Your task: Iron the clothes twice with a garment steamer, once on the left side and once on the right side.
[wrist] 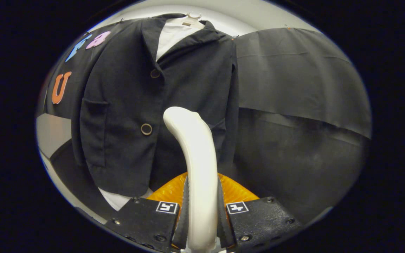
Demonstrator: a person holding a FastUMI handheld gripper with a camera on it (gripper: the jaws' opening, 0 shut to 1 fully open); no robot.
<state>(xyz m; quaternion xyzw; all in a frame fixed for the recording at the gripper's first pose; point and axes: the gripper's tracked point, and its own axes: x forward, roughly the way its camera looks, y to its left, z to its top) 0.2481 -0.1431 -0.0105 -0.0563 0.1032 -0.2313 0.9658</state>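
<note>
Tool clamped on upright steamer handle, facing hung jacket

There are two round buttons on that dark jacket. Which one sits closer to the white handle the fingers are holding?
The lower button. It lies just beside the steamer handle's curved top, while the upper button sits higher, below the collar opening. The gripper is shut on the handle.

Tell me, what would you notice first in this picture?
First, the white steamer handle, clamped between the gripper fingers and curving up ahead of them. Beyond it hangs a dark jacket over a white shirt, with an orange part low behind the fingers.
</note>
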